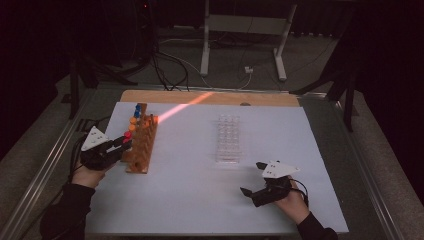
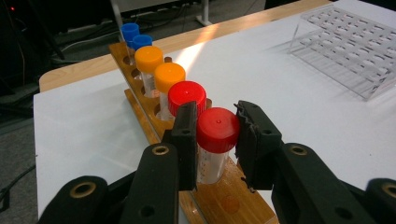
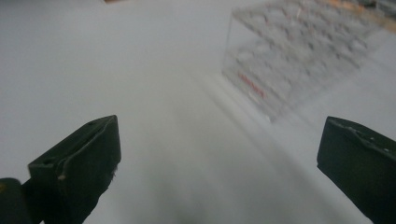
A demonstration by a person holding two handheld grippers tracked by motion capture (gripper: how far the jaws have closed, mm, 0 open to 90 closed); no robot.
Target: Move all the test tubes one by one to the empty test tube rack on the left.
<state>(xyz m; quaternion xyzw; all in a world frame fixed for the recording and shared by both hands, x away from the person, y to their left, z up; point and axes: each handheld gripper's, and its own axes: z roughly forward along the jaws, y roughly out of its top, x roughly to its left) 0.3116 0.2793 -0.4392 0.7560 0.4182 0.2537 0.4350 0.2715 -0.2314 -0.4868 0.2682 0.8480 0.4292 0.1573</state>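
A person sits at a white table (image 1: 200, 200) in a dim room, with a two-jaw gripper in each hand. On the left side of the table stands a long wooden rack (image 2: 233, 205) that holds a row of capped tubes: two blue at the far end, two orange in the middle, two red at the near end. The left gripper (image 2: 217, 140) reaches into the near end of this rack. Its jaws pinch the nearest red-capped tube (image 2: 217, 129), one black pad on each side of the cap, while the tube stands upright in its hole. The second red-capped tube (image 2: 187, 93) stands just behind it.

Near the middle of the table sits a clear plastic tube rack (image 1: 228, 140), well apart from the wooden one. The right gripper (image 1: 255, 182) hovers low over the bare table just in front of that clear rack, near its closest corner. Its jaws are spread wide, with nothing between them.
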